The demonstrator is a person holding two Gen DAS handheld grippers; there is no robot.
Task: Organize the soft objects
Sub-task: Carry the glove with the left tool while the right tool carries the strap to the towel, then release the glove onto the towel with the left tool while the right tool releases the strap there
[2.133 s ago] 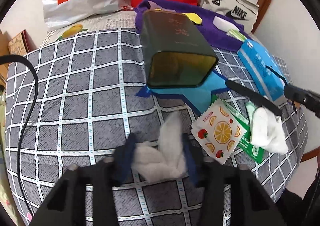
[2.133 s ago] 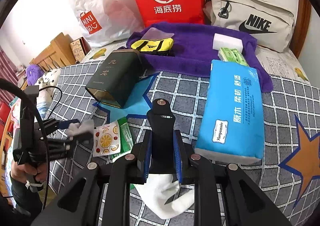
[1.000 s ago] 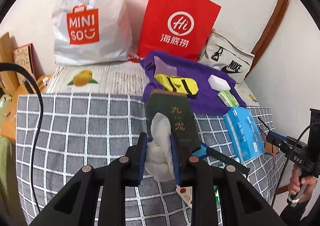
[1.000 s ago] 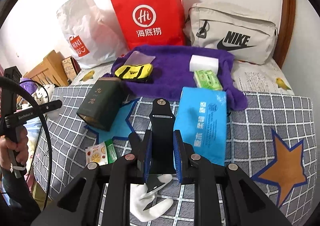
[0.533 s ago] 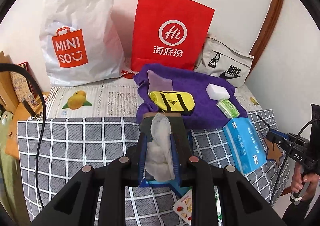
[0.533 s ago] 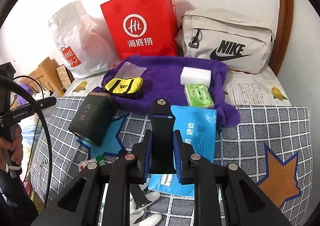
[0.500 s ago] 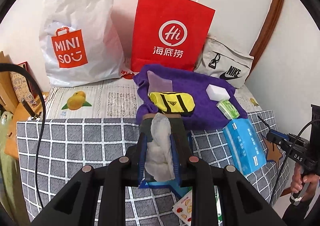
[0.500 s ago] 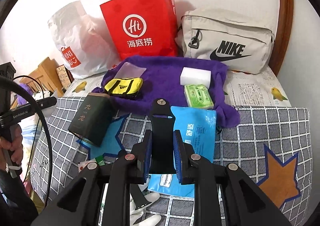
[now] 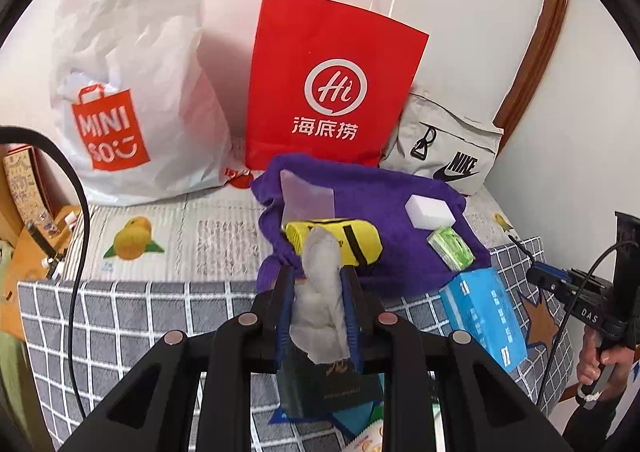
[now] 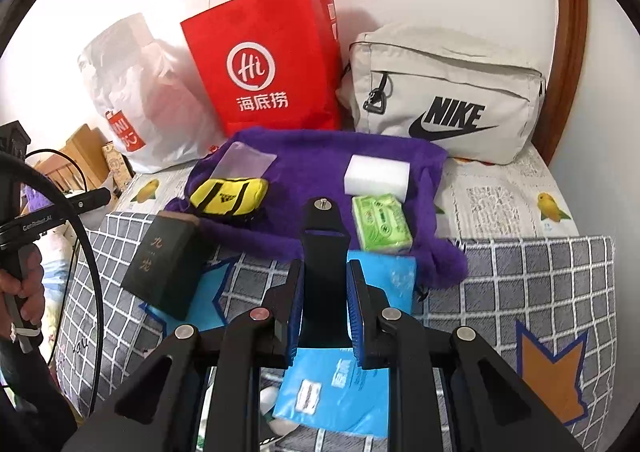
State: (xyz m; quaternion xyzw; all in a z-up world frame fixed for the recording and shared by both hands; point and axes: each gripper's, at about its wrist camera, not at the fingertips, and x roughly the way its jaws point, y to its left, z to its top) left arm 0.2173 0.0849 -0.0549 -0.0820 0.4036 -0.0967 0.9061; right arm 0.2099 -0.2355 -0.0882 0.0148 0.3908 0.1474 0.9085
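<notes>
My left gripper (image 9: 316,272) is shut on a crumpled white sock (image 9: 320,292), held up in front of a yellow pouch (image 9: 360,240) on the purple towel (image 9: 372,188). My right gripper (image 10: 325,264) is shut on a black flat strip (image 10: 322,236) with a screw at its far end. That strip points at the purple towel (image 10: 320,156). Another white sock (image 10: 272,400) shows under the right gripper; how it hangs there is hidden. A white sponge (image 10: 376,174) and a green tissue pack (image 10: 382,220) also lie on the towel.
A blue tissue pack (image 10: 340,392) and a dark green tin (image 10: 164,264) lie on the checked bedcover. Against the wall stand a red paper bag (image 10: 264,64), a white plastic bag (image 9: 128,92) and a beige Nike bag (image 10: 444,92). A hand (image 9: 600,364) holds the right gripper.
Both grippers have moved forward towards the purple towel and risen a little; towel and bags look nearer. The tin and blue pack have slid under the grippers. Both grips are unchanged.
</notes>
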